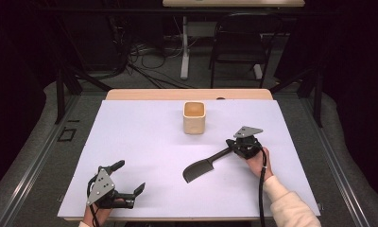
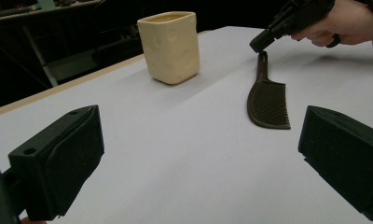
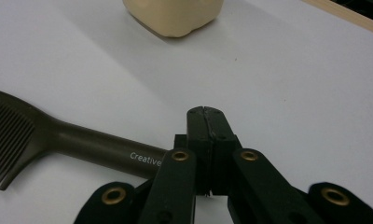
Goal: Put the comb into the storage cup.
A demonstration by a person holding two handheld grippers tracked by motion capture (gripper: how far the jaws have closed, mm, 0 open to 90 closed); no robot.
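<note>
Comb (image 1: 200,169) one, cup (image 1: 194,117) one.

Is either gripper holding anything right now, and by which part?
The right gripper is shut on the comb at the end of its handle. The left gripper is open and holds nothing.

Comb (image 3: 49,135) handle end hidden behind the right gripper (image 3: 207,122), its teeth cut off at nine o'clock, cup (image 3: 173,16) cropped at twelve o'clock, whether the shut fingers pinch the handle unclear
</note>
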